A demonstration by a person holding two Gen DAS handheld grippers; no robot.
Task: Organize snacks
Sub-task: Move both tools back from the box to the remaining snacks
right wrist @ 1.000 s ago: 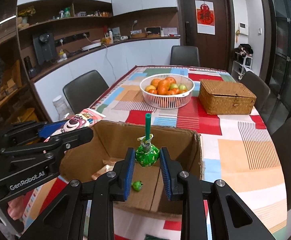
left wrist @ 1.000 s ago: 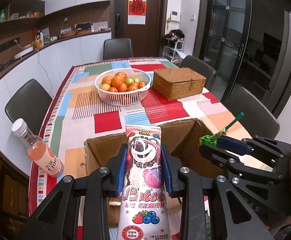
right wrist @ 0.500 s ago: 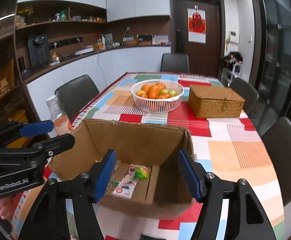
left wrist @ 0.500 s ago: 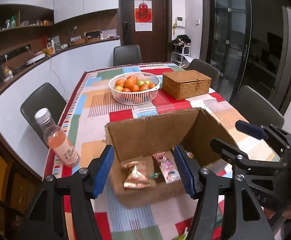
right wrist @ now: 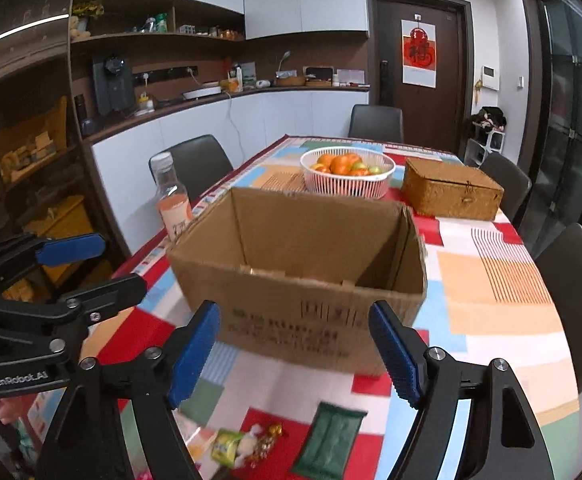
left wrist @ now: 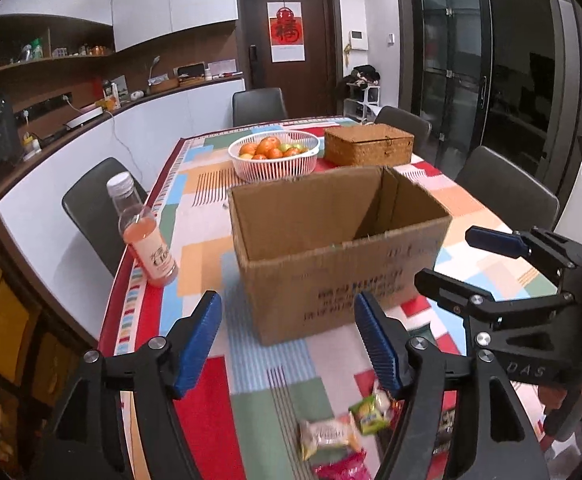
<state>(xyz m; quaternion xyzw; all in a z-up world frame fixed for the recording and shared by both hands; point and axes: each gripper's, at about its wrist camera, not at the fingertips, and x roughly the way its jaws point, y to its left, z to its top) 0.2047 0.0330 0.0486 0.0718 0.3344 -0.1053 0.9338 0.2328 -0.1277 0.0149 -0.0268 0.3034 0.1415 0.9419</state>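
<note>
Both grippers have let go of their snacks and pulled back from the cardboard box (left wrist: 343,240): a second ago the left one clamped a tall pink bear-printed packet and the right one a green foil-wrapped lollipop over the open box, and now neither holds anything. The left gripper (left wrist: 287,344) has its blue pads spread, the jaws opening with only tablecloth and the box front showing between them. The right gripper (right wrist: 291,354) likewise stands wide and opening, with nothing between its pads.

Nearest, loose snacks lie on the patchwork tablecloth (right wrist: 503,292) in front of the box. From the left wrist view there is a pale crinkled packet (left wrist: 327,436), a small yellow-green packet (left wrist: 369,416) just beside it, and a pink wrapper (left wrist: 343,470) at the bottom edge. From the right wrist view a flat dark green packet (right wrist: 331,440) lies beside a gold-wrapped sweet (right wrist: 267,436).

Beyond them the box stands open-topped, plain brown with dark printing on its near wall; its inside floor is hidden from both cameras.

Left of the box stands a clear bottle (left wrist: 143,232) of pink drink with a white cap, near the table edge. Farther back sit a white basket (left wrist: 273,156) of oranges and green fruit and, beside it, a woven lidded box (left wrist: 369,146). Dark chairs (left wrist: 257,106) ring the table.
</note>
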